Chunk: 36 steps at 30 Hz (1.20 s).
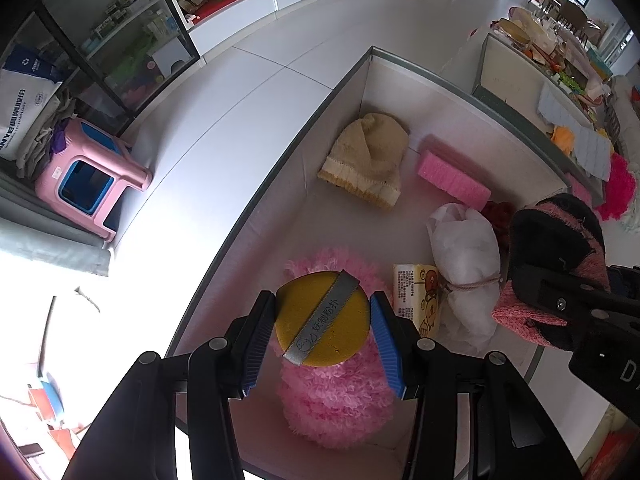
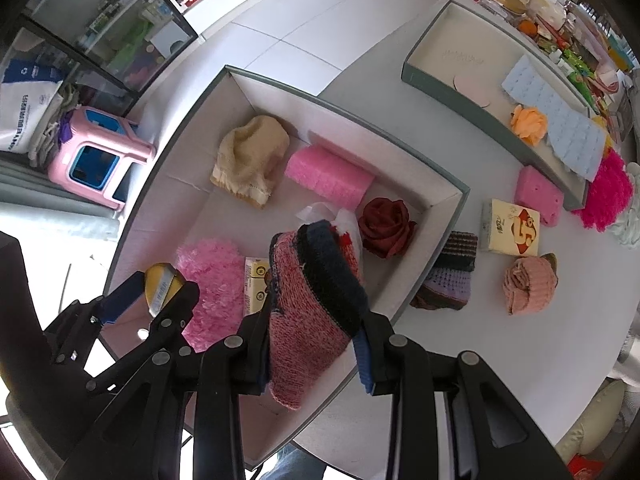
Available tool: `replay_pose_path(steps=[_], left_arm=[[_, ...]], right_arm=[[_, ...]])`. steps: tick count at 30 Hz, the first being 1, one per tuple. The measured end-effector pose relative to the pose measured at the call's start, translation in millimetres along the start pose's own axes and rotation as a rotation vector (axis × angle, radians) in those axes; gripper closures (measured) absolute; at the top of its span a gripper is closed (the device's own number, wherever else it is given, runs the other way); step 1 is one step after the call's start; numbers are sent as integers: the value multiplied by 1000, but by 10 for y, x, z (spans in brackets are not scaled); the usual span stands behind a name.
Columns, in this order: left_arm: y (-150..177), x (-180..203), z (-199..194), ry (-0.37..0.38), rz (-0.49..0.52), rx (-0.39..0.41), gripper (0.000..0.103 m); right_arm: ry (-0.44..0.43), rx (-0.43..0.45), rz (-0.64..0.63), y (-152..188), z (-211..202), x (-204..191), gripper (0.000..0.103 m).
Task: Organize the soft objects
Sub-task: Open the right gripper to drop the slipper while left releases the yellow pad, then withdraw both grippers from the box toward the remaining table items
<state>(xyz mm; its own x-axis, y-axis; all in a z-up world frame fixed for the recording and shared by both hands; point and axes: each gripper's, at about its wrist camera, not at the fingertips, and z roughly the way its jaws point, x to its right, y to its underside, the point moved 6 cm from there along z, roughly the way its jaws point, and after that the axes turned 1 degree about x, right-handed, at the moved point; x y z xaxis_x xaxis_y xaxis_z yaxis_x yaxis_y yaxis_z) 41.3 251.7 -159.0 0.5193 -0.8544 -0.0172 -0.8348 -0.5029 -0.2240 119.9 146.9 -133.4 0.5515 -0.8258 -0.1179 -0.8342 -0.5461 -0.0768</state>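
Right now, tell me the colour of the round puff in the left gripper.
Mustard yellow puff with a grey ribbon strap, clearest in the left wrist view.

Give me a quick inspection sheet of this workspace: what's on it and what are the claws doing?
Surface: white table.
Job's things: grey-rimmed box holds beige knit hat, pink sponge, red rose, fluffy pink pad.
Clutter: tissue pack and rolled pink cloth outside the box.
Grippers: left gripper clamps yellow puff; right gripper clamps pink knit piece.
Cables: nothing seen.
Surroundings: pink stool, glass cabinet.
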Motion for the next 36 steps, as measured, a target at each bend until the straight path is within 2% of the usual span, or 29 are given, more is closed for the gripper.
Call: replay_pose_path(steps=[6, 7, 8, 9, 10, 11, 13, 16, 17, 18, 21, 23, 24, 27, 36], left_arm=[[-8, 20, -35, 20, 2, 18, 51], [-4, 30, -48, 26, 4, 21, 48], [-3, 35, -65, 28, 3, 28, 35], [-1, 32, -79, 28, -1, 35, 17], [0, 23, -100, 25, -7, 47, 13], [2, 18, -124, 25, -10, 59, 12], [16, 20, -141, 29, -10, 59, 12], [43, 24, -115, 37, -15, 29, 11], [48, 30, -111, 41, -16, 24, 4], [60, 35, -113, 47, -17, 21, 0], [91, 65, -150, 62, -11, 22, 0], [114, 83, -158, 65, -6, 16, 0], [123, 92, -163, 68, -3, 14, 0], [136, 107, -181, 61, 5, 10, 0], [159, 272, -291, 50, 48, 17, 0]], right_arm=[[1, -3, 0, 5, 16, 18, 67], [-1, -2, -3, 4, 15, 16, 67], [-3, 1, -8, 3, 12, 14, 65], [-1, 7, -13, 2, 6, 15, 59], [0, 10, -13, 3, -1, 22, 54], [0, 13, -11, 3, -8, 29, 52], [-11, 18, -8, 5, -27, 33, 39], [-8, 31, -15, 11, -73, 36, 31], [-1, 35, -19, 16, -86, 34, 29], [3, 39, -23, 19, -99, 34, 22], [-9, 49, -14, 37, -143, 38, 18], [-12, 59, -10, 52, -173, 40, 9], [-11, 67, -10, 57, -188, 43, 0], [-2, 95, -9, 69, -237, 55, 0], [-25, 95, 36, 186, -338, 217, 0]])
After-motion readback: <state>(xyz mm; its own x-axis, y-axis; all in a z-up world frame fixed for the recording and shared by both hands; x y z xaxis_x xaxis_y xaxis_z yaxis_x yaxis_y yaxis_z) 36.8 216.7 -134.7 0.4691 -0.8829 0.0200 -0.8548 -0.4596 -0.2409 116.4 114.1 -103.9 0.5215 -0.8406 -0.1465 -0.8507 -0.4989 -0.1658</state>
